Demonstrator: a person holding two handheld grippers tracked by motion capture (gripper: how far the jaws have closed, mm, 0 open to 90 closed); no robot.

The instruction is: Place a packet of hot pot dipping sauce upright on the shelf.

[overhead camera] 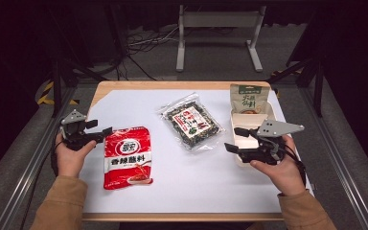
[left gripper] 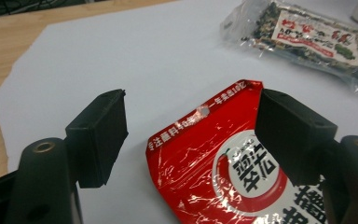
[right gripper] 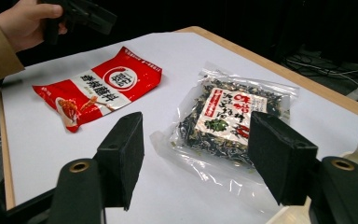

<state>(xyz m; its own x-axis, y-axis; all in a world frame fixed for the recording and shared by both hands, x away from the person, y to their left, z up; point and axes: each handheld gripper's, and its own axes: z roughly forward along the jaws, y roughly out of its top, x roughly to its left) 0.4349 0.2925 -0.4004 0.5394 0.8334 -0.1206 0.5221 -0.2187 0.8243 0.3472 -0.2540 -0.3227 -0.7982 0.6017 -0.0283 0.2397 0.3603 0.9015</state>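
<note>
Nearest the person, at the left of the white sheet covering the wooden table (overhead camera: 124,85), lies the glossy red foil seasoning packet (overhead camera: 127,157), flat, its long side running near to far. The left gripper (overhead camera: 103,130) hangs just off the packet's far left corner with its jaws apart; in the left gripper view the packet's top seam (left gripper: 205,109) sits between the two black pads, and nothing is gripped yet. The risk here, as I judge it, is the slick foil: a bite taken only on the thin seam could slip or crumple it, and a low approach could push the packet along the sheet rather than lift it.

At the right, the right gripper (overhead camera: 234,139) is also spread wide and holds nothing, hovering over the near part of a shallow cream cardboard tray (overhead camera: 244,121). A careless swing could knock the tray, or topple the green-and-cream stand-up pouch (overhead camera: 248,98) at the tray's far edge.

Farther in, at mid-table, the clear plastic bag of dark dried greens with a red-and-white label (overhead camera: 191,121) lies well apart from the red packet. Its loose crinkled edge (right gripper: 186,158) could snag a passing jaw.
</note>
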